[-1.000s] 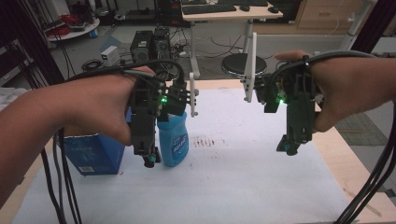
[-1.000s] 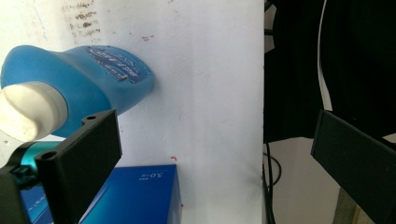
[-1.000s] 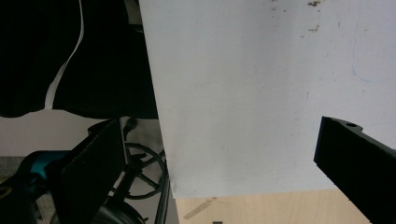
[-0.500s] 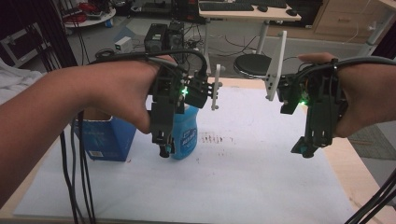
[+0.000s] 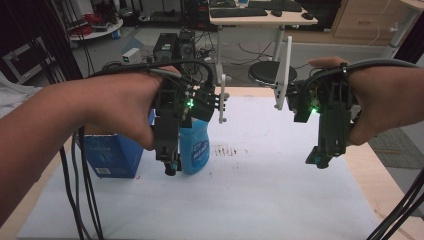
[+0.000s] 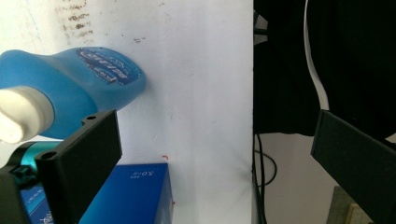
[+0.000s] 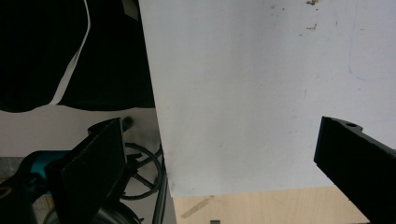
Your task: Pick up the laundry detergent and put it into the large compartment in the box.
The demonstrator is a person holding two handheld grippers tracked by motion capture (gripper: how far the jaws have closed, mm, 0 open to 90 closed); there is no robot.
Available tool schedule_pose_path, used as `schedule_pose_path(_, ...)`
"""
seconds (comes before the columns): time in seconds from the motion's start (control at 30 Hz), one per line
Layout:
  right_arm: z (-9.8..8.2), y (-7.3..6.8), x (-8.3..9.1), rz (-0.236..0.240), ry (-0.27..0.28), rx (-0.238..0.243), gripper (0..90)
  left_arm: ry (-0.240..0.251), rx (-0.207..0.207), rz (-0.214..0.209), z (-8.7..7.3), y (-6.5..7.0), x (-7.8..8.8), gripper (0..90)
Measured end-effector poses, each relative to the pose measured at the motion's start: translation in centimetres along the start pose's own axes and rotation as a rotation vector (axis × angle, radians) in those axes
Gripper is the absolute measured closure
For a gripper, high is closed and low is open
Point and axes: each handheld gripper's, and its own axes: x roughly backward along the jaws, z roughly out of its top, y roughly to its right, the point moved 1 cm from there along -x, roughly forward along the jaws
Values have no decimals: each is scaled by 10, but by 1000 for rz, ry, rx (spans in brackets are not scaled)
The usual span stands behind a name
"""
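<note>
Blue bottle (image 5: 196,146) upright on the white table cover (image 5: 250,200), just beside a blue carton (image 5: 111,152) at its left, near the far-left part of the work surface. Left gripper (image 5: 171,167) poised directly alongside the bottle, tips pointing down toward the cover; jaws spread wide, nothing between them. In the left gripper view, bottle (image 6: 70,100) with white cap (image 6: 21,114) lying to the outside of the left-hand jaw rather than in the gap, carton (image 6: 126,193) below it. Right gripper (image 5: 320,161) held above the bare cover well apart from the bottle, jaws likewise spread and empty; in the right gripper view, plain white sheet, its edge, and a strip of wooden tabletop (image 7: 261,205) beyond. Faint brown marks (image 5: 227,150) on the cover just right of the bottle.

Progress, judged from the layout: approach nearly complete, grasp not yet made. Bottle untouched and standing, neither tool in contact. Remaining: shifting of the left gripper sideways to bring the bottle between the jaws, closing on the body, then lifting or moving. Right gripper apparently in reserve.
</note>
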Motion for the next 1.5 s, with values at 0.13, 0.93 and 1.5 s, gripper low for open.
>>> schedule_pose_path(0.13, -4, 1, 0, -4, -9, -6, 13, 5, 1, 2, 3, 1, 1, 17)
schedule_pose_path(0.93, 7, 16, -10, -23, -39, -3, 13, 48, 363, -15, -10, -18, 9, 17)
schedule_pose_path(1.5, 3, 15, -6, -29, -39, -30, 13, 103, 652, 11, -15, -53, 18, 17)
